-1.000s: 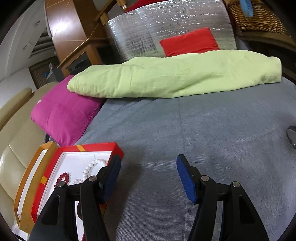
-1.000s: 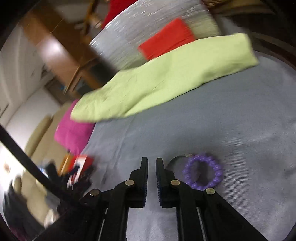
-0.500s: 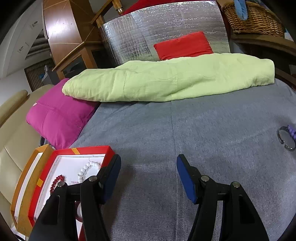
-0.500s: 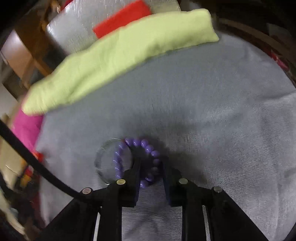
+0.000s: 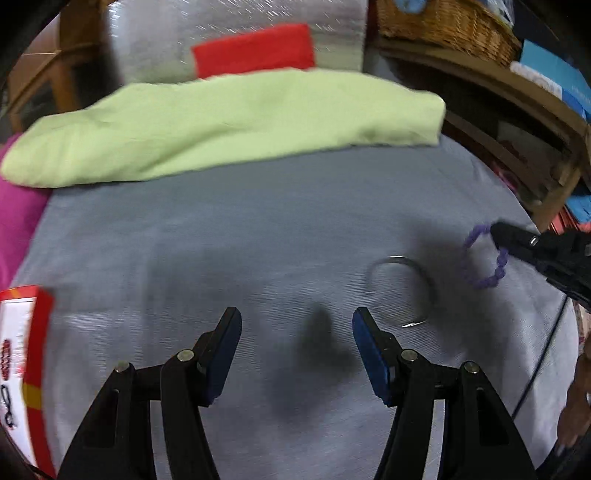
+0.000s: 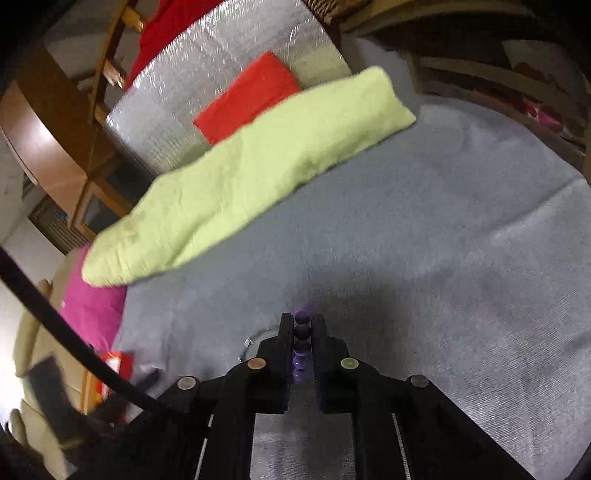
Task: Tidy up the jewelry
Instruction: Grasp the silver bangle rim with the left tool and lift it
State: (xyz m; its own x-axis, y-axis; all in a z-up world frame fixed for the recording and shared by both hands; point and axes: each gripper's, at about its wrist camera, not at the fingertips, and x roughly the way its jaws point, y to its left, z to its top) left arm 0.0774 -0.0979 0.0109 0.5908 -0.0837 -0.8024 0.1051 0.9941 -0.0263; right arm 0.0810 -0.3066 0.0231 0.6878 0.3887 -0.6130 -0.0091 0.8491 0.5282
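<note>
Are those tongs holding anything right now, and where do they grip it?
The right tongs pinch the purple bead bracelet by a few beads of its loop. The left tongs hold nothing.

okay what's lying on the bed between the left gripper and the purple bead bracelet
The silver bangle lies flat on the grey blanket there, beside the left gripper. The right gripper holds the purple bead bracelet beyond it. The left wrist view shows this.

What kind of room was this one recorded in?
Probably a lived-in home room: a grey-covered surface with a green folded blanket, a pink cushion and a wicker basket on wooden shelving.
</note>
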